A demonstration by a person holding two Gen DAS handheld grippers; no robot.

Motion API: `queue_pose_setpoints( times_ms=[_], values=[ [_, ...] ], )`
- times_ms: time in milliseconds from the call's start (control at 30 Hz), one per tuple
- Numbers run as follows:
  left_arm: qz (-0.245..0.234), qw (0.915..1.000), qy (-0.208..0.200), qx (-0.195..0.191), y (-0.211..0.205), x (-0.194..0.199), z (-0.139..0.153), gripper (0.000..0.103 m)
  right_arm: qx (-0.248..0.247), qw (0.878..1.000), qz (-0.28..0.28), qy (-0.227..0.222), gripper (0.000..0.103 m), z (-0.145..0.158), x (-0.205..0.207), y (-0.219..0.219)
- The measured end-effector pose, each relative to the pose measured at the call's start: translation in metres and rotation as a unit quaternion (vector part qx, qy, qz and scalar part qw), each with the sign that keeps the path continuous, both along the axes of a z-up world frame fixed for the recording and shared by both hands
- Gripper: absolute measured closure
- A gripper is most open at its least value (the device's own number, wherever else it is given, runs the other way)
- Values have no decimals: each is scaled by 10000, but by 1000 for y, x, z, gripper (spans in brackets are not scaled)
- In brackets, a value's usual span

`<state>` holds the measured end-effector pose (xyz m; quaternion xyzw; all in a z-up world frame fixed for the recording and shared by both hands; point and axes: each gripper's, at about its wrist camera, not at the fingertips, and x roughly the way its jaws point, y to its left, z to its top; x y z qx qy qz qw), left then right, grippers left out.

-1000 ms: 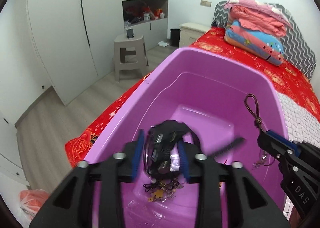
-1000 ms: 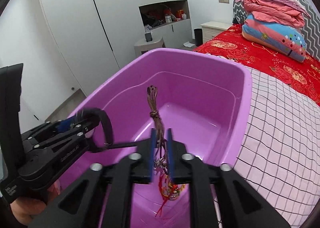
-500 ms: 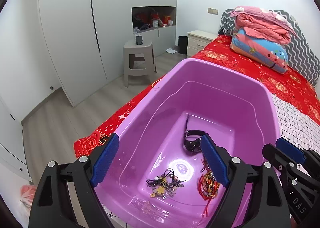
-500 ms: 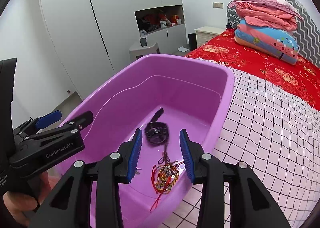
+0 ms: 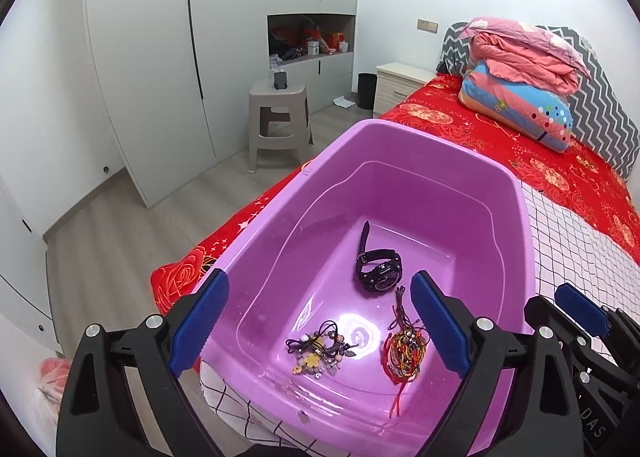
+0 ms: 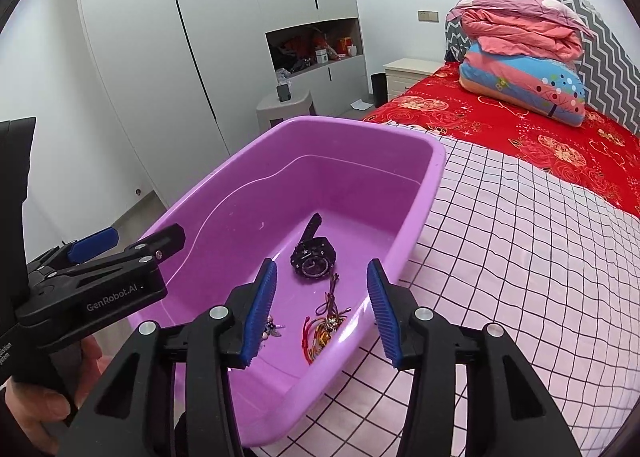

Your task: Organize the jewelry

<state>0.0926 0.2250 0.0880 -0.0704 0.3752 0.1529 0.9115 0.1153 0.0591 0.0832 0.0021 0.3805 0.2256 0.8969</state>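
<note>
A purple plastic tub stands on the bed. On its floor lie a black wristwatch, a bundle of red and yellow cord bracelets and a beaded charm bracelet. My left gripper hangs above the tub's near end, its jaws opening wide with nothing held between them. My right gripper hovers over the tub's near right side, its jaws also opening and nothing gripped.
The tub rests on a white checked blanket over a red floral sheet. Folded quilts lie at the headboard. A grey stool, nightstand and wardrobe stand beyond the bed's edge.
Both grippers let go: the watch dropped from the left one and the cord bracelets from the right into the tub. Both sets of jaws widened and both hands drew back and up.
</note>
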Motion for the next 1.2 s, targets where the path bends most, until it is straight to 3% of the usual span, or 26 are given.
queue_pose_setpoints(
  times_ms=[433,1200],
  values=[
    [192,9998,98,53,-10,-18,10,9,96,9999,-122,49,55,5,-17,-18],
    [120,9998,60,121,-25,-31,16,9,80,9998,-132,109,53,10,-29,-28]
  ],
)
